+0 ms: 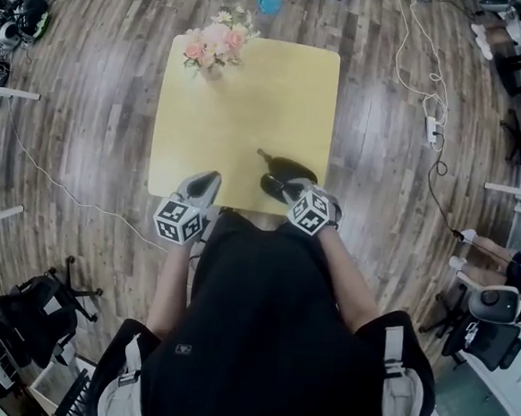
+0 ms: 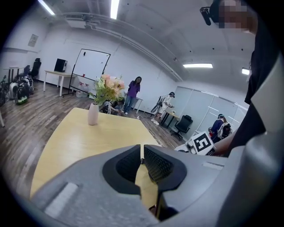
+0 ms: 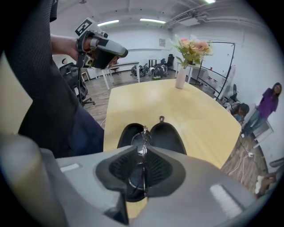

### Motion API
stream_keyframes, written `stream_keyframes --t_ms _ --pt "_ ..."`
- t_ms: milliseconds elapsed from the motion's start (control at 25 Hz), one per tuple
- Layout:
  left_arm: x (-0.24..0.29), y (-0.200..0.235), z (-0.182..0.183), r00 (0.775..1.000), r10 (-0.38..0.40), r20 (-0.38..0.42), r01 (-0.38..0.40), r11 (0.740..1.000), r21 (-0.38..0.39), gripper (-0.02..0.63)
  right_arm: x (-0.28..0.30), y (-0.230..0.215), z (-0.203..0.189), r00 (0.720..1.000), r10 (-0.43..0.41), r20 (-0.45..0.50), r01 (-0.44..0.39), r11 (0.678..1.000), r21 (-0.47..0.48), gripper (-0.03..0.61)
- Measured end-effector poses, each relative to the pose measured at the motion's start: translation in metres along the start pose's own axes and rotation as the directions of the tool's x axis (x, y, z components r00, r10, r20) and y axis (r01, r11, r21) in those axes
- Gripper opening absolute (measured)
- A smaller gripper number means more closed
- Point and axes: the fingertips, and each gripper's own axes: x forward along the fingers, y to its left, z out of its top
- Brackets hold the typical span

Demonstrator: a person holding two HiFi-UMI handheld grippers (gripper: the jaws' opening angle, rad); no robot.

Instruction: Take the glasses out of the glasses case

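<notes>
Yellow counter (image 1: 251, 94) on plank floor (image 1: 77, 143); flower vase (image 1: 212, 51) at 11 o'clock. Glasses case (image 1: 286, 170) open at 5 o'clock, near edge. Right gripper (image 3: 144, 153) clenched on glasses (image 3: 142, 135), directly over case. Left gripper (image 2: 142, 155) closed, empty, at 7 o'clock. Recommended: raise straight up, firm pinch, temple arms clear of case rim.

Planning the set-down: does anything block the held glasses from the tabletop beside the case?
Nothing visible. The right gripper holds the glasses at the open case; the table beside it is free.
</notes>
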Motion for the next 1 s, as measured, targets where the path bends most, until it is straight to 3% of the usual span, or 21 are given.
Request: stream_keyframes --t_ms 240,520,640,1000 --pt "-0.015 0.010 -0.008 1.000 0.027 -0.003 -0.027 0.999 -0.022 0.032 0.018 0.003 -0.005 0.997 -0.039 -0.065 0.034 0.996 -0.082 0.077" --pt "-0.023 0.013 -0.011 1.000 0.029 -0.009 -0.029 0.999 -0.015 0.032 0.032 0.002 -0.011 0.994 -0.036 -0.105 0.028 0.997 -0.071 0.073" --pt "-0.025 0.015 -0.009 1.000 0.030 -0.004 -0.030 0.999 -0.010 0.032 0.035 0.001 -0.014 0.991 -0.048 -0.124 0.034 0.993 -0.112 0.031" --pt "-0.032 0.018 -0.009 1.000 0.028 0.001 -0.028 1.000 -0.004 0.032 0.033 0.000 -0.012 0.990 -0.060 -0.129 0.050 0.996 -0.079 0.020"
